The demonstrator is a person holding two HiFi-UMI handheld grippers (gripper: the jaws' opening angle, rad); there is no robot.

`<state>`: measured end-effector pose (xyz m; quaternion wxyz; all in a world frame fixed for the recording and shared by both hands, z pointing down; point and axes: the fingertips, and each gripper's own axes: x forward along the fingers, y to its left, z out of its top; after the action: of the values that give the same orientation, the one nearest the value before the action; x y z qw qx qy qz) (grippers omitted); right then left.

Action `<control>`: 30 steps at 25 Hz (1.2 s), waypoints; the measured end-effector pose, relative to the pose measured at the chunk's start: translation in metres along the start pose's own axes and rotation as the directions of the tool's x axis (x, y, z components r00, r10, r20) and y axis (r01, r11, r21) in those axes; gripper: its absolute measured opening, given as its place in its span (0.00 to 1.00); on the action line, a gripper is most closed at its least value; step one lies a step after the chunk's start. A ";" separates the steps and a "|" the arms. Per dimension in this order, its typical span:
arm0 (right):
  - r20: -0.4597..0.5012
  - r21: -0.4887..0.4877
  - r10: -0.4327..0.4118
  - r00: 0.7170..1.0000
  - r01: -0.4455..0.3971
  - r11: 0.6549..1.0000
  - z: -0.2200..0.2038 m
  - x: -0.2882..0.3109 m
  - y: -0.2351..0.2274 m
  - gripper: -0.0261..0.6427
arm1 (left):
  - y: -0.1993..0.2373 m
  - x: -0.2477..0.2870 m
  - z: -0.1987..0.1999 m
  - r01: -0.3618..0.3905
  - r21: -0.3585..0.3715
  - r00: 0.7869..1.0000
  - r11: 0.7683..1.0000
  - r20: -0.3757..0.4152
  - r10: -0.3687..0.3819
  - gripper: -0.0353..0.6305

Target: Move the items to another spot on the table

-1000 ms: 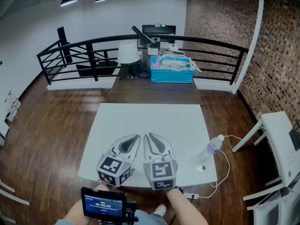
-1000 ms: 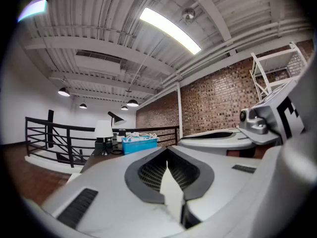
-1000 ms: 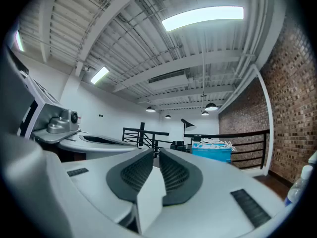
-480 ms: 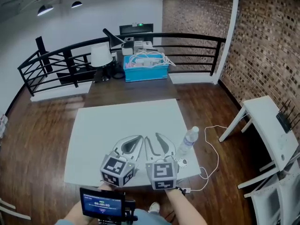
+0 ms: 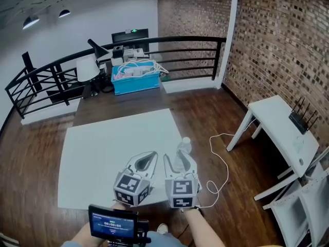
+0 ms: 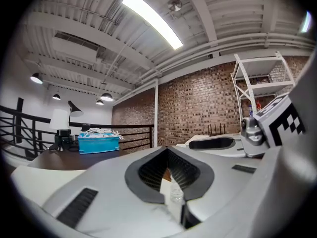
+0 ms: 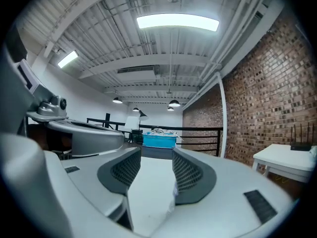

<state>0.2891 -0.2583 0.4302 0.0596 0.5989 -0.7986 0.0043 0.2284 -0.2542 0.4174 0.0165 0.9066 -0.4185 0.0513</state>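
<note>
No legible text or signs

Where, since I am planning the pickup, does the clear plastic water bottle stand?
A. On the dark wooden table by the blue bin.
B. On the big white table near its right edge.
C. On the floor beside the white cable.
B: the clear plastic water bottle stands near the big white table's right edge, by the right tool.

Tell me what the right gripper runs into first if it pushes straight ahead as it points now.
Probably the water bottle, which stands between the tips of the right gripper, near one jaw; the jaws have just been opening and do not press it. Depth is hard to judge.
</note>
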 end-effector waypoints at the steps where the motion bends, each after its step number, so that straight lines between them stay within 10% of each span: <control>1: -0.007 0.005 -0.011 1.000 0.011 1.000 -0.005 -0.001 -0.008 0.35 | -0.004 0.005 -0.002 -0.001 0.001 1.000 1.000 -0.003 0.001 0.07; 30: -0.147 0.092 0.018 0.989 -0.005 0.996 -0.107 0.068 -0.067 0.58 | 0.000 0.061 -0.059 -0.043 -0.048 0.991 0.998 -0.127 0.037 0.07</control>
<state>0.3443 -0.3344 0.5392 0.0909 0.5944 -0.7944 0.0856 0.2636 -0.2961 0.4827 0.0646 0.8924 -0.4358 0.0981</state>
